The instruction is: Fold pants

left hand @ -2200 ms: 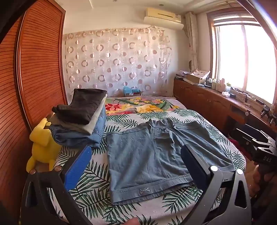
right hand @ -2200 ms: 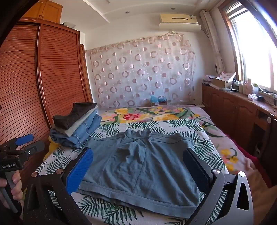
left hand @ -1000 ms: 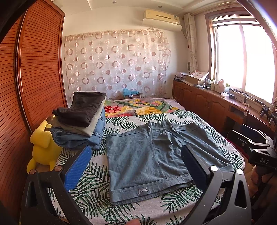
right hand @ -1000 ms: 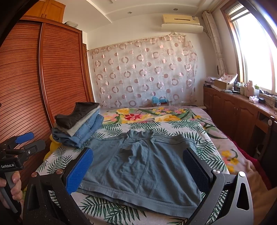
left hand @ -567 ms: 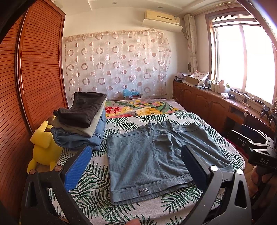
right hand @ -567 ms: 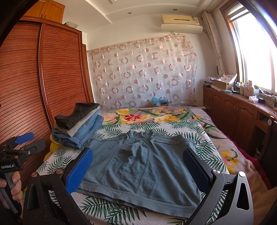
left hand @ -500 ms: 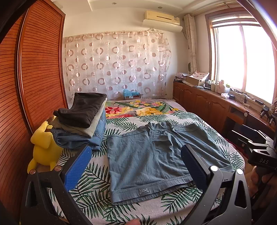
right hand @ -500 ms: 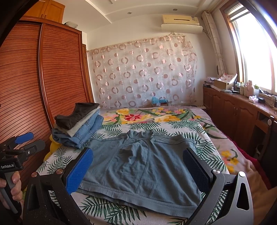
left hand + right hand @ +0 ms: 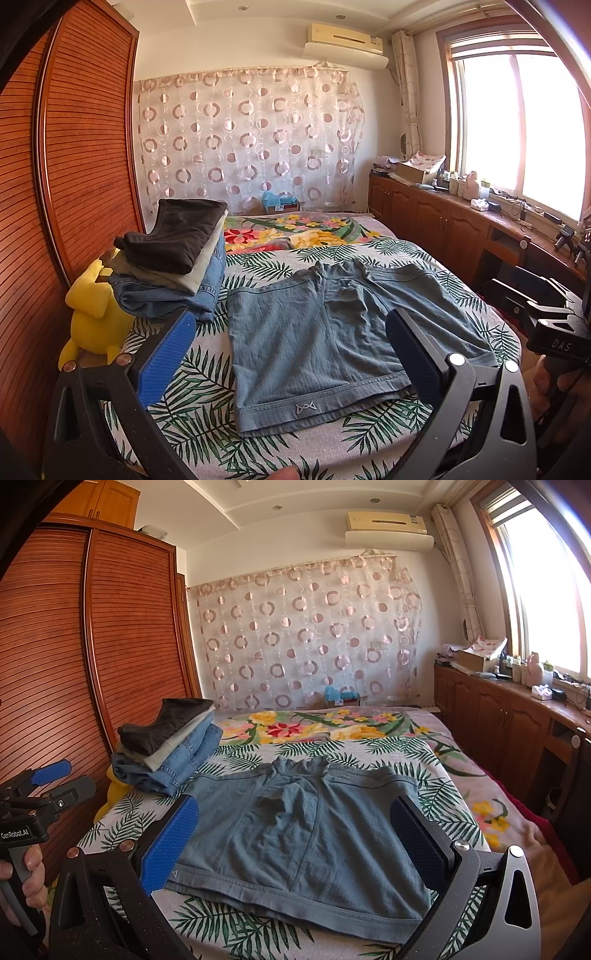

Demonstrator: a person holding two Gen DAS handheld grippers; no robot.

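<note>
Your pants (image 9: 332, 343) were really shorts: blue-grey, ribbed-looking fabric, spread flat and unfolded on the bed (image 9: 207, 410), waistband toward you w/ a small white logo (image 9: 306, 407) on the band, leg hems pointing to 12 o'clock. A center seam ran down the middle, w/ some puckering at the crotch. In the right wrist view the same shorts (image 9: 306, 834) lay mid-bed, slightly rumpled where the legs meet.

Your left gripper (image 9: 288, 354) hovered above the near edge of the shorts, jaws spread wide, nothing between the blue pads; not touching the fabric. Your right gripper (image 9: 291, 840) was likewise spread wide and empty, held over the waistband side. In the left view the right gripper's body showed at 3 o'clock; in the right view you could see your hand (image 9: 26, 875) on the left unit's handle at 9 o'clock.

A stack of folded clothes (image 9: 173, 258) (dark on top, pale in the middle, denim below) sat on the bed at approx 10 o'clock from the shorts, just beside them. A yellow plush toy (image 9: 92, 317) sat at 9 o'clock, against the wardrobe (image 9: 74, 166) side.
</note>
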